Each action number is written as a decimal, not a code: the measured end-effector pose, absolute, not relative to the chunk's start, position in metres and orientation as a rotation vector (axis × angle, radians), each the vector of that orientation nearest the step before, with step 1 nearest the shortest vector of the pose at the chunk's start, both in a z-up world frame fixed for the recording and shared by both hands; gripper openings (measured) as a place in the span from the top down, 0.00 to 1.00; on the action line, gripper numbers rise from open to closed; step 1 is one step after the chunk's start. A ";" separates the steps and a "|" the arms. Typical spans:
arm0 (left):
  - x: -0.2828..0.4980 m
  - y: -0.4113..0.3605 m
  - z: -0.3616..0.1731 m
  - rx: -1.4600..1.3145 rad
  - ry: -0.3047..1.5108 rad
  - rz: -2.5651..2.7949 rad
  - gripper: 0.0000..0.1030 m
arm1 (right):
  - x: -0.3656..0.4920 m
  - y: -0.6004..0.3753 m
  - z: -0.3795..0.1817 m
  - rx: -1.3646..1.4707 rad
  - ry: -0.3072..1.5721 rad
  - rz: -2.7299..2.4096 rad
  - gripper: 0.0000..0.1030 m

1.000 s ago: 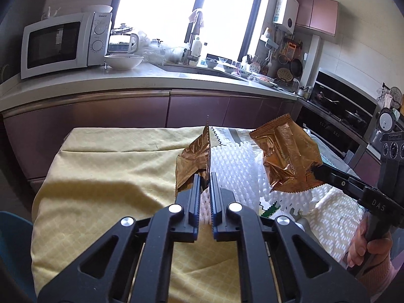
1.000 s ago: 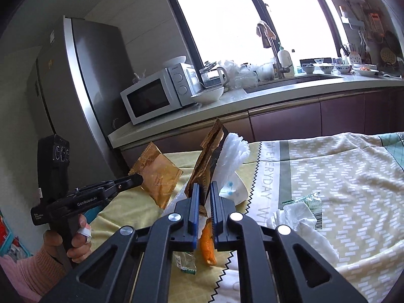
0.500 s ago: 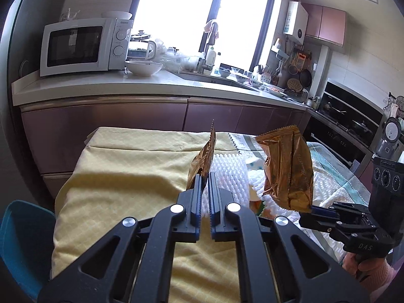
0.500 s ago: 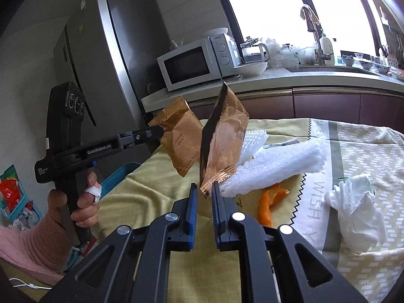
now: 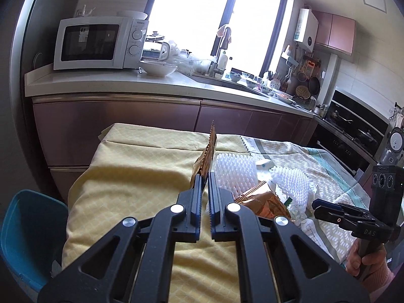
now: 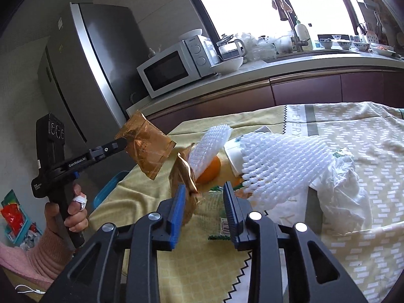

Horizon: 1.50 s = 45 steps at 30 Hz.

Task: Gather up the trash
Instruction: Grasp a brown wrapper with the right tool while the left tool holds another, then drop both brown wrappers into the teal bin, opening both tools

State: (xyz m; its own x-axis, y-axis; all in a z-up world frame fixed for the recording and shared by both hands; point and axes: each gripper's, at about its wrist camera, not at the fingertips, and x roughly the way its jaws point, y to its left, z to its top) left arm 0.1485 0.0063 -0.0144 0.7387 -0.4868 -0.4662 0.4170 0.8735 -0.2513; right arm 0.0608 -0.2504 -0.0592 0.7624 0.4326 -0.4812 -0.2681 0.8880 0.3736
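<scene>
The table wears a yellow cloth [image 5: 141, 181] with a white patterned part on the far side from the left claw. Behind the table runs a long kitchen counter [image 5: 106, 85] with brown doors under it. Big bright windows shine above the sink. A tall grey fridge [image 6: 83, 75] stands past the left claw in the right wrist view.

There are two claws. The left claw [image 5: 205, 176] is pressed together and pinches a brown wrapper [image 5: 208, 151] that stands up from its tips. In the right wrist view that same wrapper [image 6: 146, 146] hangs in the air, off the table. The right claw [image 6: 204, 189] is spreading its jaws. A second brown wrapper [image 6: 184, 176] sits between them, against the left jaw, and the pads do not squeeze it. From the left claw, this one [image 5: 260, 199] lies low on the table, just to the right of the tips.

So there are two brown wrappers. There are two white foam nets [image 6: 280, 161], just past the right claw. One orange fruit [image 6: 209, 171] peeks from under the smaller net. One crumpled white plastic piece [image 6: 338, 184] lies to the right of the right claw. One green packet [image 6: 222, 217] lies under the right claw. One white microwave [image 5: 101, 43] and one white bowl [image 5: 157, 68] sit on the counter. One blue bin [image 5: 27, 227] stands low to the left of the left claw.
</scene>
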 end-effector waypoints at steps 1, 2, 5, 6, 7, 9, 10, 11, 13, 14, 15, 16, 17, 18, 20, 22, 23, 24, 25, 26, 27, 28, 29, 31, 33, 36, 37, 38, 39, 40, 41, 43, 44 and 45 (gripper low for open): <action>0.147 0.007 -0.014 -0.132 0.546 -0.494 0.95 | 0.064 -0.246 -0.061 0.290 0.599 0.392 0.67; 0.146 0.009 -0.014 -0.133 0.545 -0.491 0.95 | 0.069 -0.242 -0.062 0.287 0.609 0.399 0.65; 0.140 0.014 -0.013 -0.132 0.540 -0.484 0.95 | 0.082 -0.232 -0.067 0.270 0.632 0.411 0.61; 0.138 0.016 -0.012 -0.131 0.539 -0.481 0.95 | 0.085 -0.229 -0.068 0.263 0.637 0.414 0.61; 0.136 0.018 -0.012 -0.129 0.537 -0.476 0.95 | 0.089 -0.226 -0.069 0.252 0.645 0.411 0.61; 0.134 0.022 -0.012 -0.131 0.537 -0.471 0.95 | 0.095 -0.220 -0.071 0.228 0.665 0.412 0.61; 0.133 0.025 -0.013 -0.137 0.540 -0.471 0.95 | 0.096 -0.217 -0.072 0.216 0.672 0.413 0.62; 0.133 0.028 -0.013 -0.141 0.542 -0.472 0.95 | 0.098 -0.215 -0.073 0.205 0.680 0.413 0.63; 0.133 0.032 -0.017 -0.146 0.551 -0.469 0.95 | 0.099 -0.213 -0.075 0.198 0.689 0.416 0.80; 0.132 0.033 -0.019 -0.147 0.557 -0.468 0.95 | 0.099 -0.212 -0.075 0.198 0.691 0.419 0.86; 0.132 0.035 -0.021 -0.148 0.564 -0.467 0.95 | 0.098 -0.211 -0.074 0.196 0.687 0.423 0.90; 0.132 0.037 -0.024 -0.149 0.569 -0.465 0.95 | 0.096 -0.210 -0.072 0.193 0.676 0.426 0.91; 0.132 0.039 -0.026 -0.147 0.575 -0.464 0.96 | 0.094 -0.209 -0.070 0.189 0.665 0.430 0.91; 0.131 0.040 -0.029 -0.145 0.581 -0.463 0.97 | 0.091 -0.208 -0.067 0.183 0.656 0.437 0.91; 0.129 0.045 -0.031 -0.149 0.586 -0.463 0.97 | 0.085 -0.206 -0.059 0.181 0.633 0.455 0.91; 0.127 0.049 -0.031 -0.153 0.585 -0.462 0.98 | 0.082 -0.204 -0.052 0.185 0.618 0.477 0.91; 0.126 0.051 -0.031 -0.158 0.585 -0.463 0.98 | 0.081 -0.202 -0.049 0.186 0.614 0.486 0.91; 0.125 0.053 -0.031 -0.162 0.583 -0.461 0.98 | 0.081 -0.200 -0.047 0.190 0.614 0.499 0.91; 0.124 0.056 -0.030 -0.165 0.581 -0.458 0.98 | 0.081 -0.198 -0.046 0.195 0.614 0.509 0.91; 0.122 0.059 -0.029 -0.169 0.578 -0.455 0.98 | 0.081 -0.196 -0.044 0.199 0.612 0.520 0.91; 0.120 0.062 -0.028 -0.174 0.574 -0.453 0.98 | 0.081 -0.193 -0.043 0.201 0.612 0.533 0.91; 0.119 0.065 -0.027 -0.177 0.571 -0.451 0.98 | 0.081 -0.189 -0.042 0.202 0.612 0.544 0.91; 0.118 0.068 -0.026 -0.180 0.568 -0.447 0.98 | 0.082 -0.185 -0.041 0.200 0.612 0.552 0.91; 0.114 0.074 -0.023 -0.181 0.559 -0.435 0.98 | 0.084 -0.178 -0.041 0.200 0.616 0.572 0.91; 0.109 0.083 -0.019 -0.185 0.549 -0.423 0.99 | 0.087 -0.170 -0.041 0.196 0.621 0.588 0.91; 0.105 0.097 -0.013 -0.188 0.538 -0.400 0.99 | 0.093 -0.156 -0.041 0.189 0.625 0.615 0.91; 0.103 0.103 -0.011 -0.188 0.533 -0.387 0.99 | 0.095 -0.152 -0.040 0.189 0.626 0.624 0.91; 0.100 0.108 -0.010 -0.189 0.528 -0.377 0.99 | 0.098 -0.147 -0.040 0.190 0.628 0.635 0.91; 0.098 0.114 -0.008 -0.192 0.523 -0.367 0.99 | 0.100 -0.143 -0.040 0.191 0.629 0.646 0.91; 0.097 0.120 -0.006 -0.193 0.518 -0.356 0.99 | 0.104 -0.138 -0.039 0.190 0.631 0.656 0.91; 0.095 0.126 -0.004 -0.191 0.512 -0.341 0.99 | 0.106 -0.133 -0.039 0.187 0.633 0.666 0.91; 0.093 0.138 0.000 -0.187 0.503 -0.312 0.99 | 0.112 -0.121 -0.037 0.181 0.637 0.689 0.91; 0.092 0.144 0.001 -0.187 0.499 -0.299 0.99 | 0.115 -0.115 -0.037 0.178 0.640 0.700 0.91; 0.092 0.150 0.003 -0.186 0.495 -0.284 0.99 | 0.119 -0.109 -0.037 0.175 0.643 0.711 0.91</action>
